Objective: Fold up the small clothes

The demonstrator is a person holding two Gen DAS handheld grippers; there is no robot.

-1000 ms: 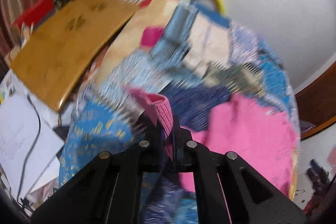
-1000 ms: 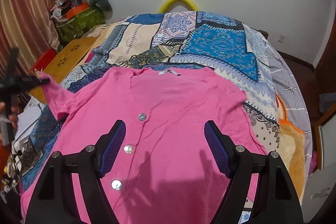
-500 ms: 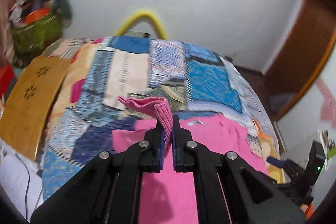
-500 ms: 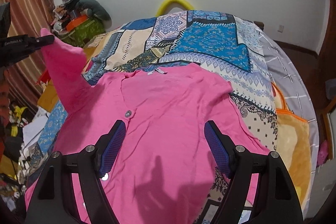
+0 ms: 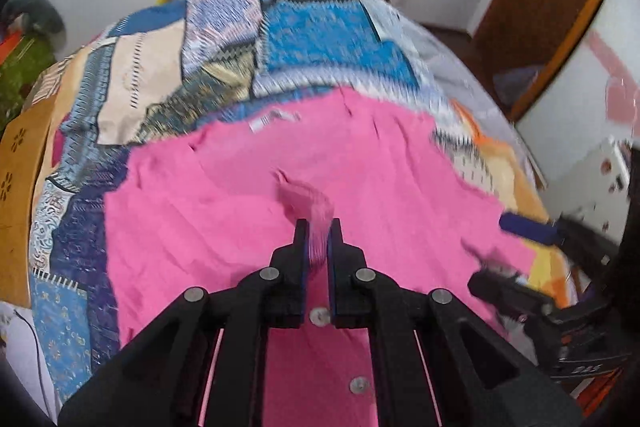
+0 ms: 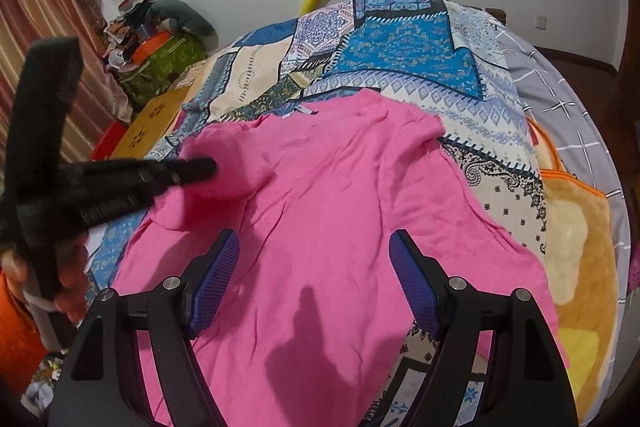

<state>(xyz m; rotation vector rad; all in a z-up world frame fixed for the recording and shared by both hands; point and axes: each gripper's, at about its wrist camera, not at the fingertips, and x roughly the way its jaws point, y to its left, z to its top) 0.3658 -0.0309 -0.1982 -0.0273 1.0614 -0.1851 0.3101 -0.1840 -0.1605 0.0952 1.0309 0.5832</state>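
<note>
My left gripper (image 5: 318, 227) is pinched tight on the ribbed cuff (image 5: 310, 201) of the bright pink buttoned cardigan (image 6: 340, 227), holding that sleeve over the garment's chest. My right gripper (image 6: 314, 275) stands wide, nothing between its blue pads, above the lower front. The cardigan lies on the blue patchwork bedspread (image 6: 400, 43), collar toward frame top, hem toward the bottom.

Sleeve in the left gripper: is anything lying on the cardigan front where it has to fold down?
Nothing visible. The sleeve is pinched in the left gripper above the cardigan, whose front lies bare; the right gripper hovers open nearer the hem.
</note>
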